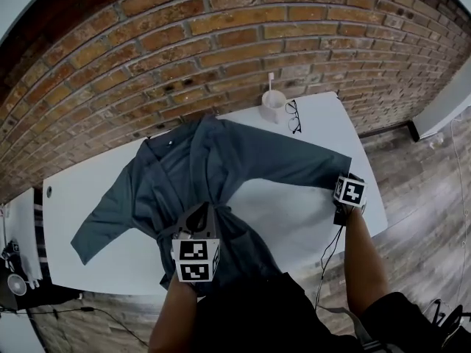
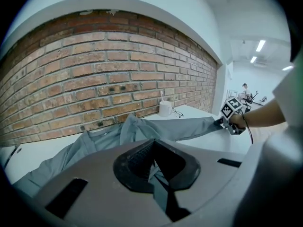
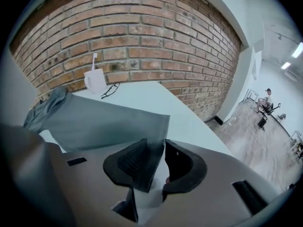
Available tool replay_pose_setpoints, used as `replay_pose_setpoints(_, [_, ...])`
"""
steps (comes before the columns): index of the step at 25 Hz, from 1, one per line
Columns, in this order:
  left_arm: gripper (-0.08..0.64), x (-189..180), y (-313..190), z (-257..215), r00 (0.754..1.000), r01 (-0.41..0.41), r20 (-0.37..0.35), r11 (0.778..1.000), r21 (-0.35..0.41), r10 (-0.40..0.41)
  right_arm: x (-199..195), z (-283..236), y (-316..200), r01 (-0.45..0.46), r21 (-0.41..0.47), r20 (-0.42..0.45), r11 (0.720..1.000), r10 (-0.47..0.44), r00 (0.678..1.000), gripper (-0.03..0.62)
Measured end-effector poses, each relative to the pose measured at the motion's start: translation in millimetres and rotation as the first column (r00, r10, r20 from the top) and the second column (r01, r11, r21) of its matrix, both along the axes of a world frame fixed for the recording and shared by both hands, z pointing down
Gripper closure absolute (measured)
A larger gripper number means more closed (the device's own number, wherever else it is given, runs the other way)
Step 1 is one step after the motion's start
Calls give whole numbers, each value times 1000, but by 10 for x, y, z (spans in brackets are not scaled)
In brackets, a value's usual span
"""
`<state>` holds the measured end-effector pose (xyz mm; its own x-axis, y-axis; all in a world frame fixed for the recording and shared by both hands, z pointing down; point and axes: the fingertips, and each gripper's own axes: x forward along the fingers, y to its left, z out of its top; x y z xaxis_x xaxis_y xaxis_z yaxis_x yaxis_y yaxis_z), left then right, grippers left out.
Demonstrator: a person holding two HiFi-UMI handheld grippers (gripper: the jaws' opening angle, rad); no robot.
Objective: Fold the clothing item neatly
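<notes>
The grey-blue shirt (image 1: 221,160) lies spread open on the white table (image 1: 294,219). The left hand-held gripper (image 2: 154,161) is clamped on its front edge. The right hand-held gripper (image 3: 160,161) has its jaws apart around the sleeve cuff (image 3: 147,126), seemingly not pinching it.

Slate-grey robe (image 1: 184,175), front up, sleeves outstretched, across the white table (image 1: 294,223)

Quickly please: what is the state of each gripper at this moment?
Left gripper: closed on a fold of the grey-blue cloth jacket.
Right gripper: open, the jacket's sleeve end between its jaws.
</notes>
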<state>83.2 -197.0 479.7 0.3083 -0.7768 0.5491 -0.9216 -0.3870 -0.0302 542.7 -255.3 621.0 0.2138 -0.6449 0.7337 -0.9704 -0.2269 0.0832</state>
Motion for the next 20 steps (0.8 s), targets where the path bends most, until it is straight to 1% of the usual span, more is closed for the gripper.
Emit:
replay_pose_setpoints(2, [568,-35,36,-10,1000,14,12,1000,9,-15,-10,12,-13,-22,-28,32,999,23,999,486])
replay_pose_setpoints(4, [568,-81,76,-22,999,31,25,999,22,-32,-50,33,-27,-36,-56,49,998,39,998,514])
replay_pose_setpoints(5, [568,-106,95,-16,999,39,29,999,25,-40,-79,43,-34,-29,-78,30,997,32,999,551])
replay_pose_setpoints(6, [568,-132,108,-3,998,47,30,999,25,-48,-106,44,-44,-14,-101,-7,995,13,1000,566])
replay_pose_setpoints(7, [568,-158,112,11,998,57,28,998,25,-57,-128,35,-55,2,-119,-43,993,-7,999,569])
replay_pose_setpoints(8, [568,-183,110,21,997,68,25,997,25,-68,-143,22,-62,11,-125,-61,992,-19,998,570])
replay_pose_setpoints(11, [569,-220,88,4,995,94,17,995,37,-94,-133,37,-56,11,-94,-42,995,-15,999,570])
replay_pose_setpoints(14, [569,-200,57,-46,995,98,23,994,54,-100,-145,16,-62,41,-80,-50,996,-45,998,571])
replay_pose_setpoints(17, [569,-220,59,-37,993,112,30,992,55,-113,-113,28,-56,42,-64,23,997,-40,999,571])
replay_pose_setpoints(20, [569,-229,63,-27,993,114,29,992,55,-115,-127,-132,-72,51,2,26,999,-51,998,571])
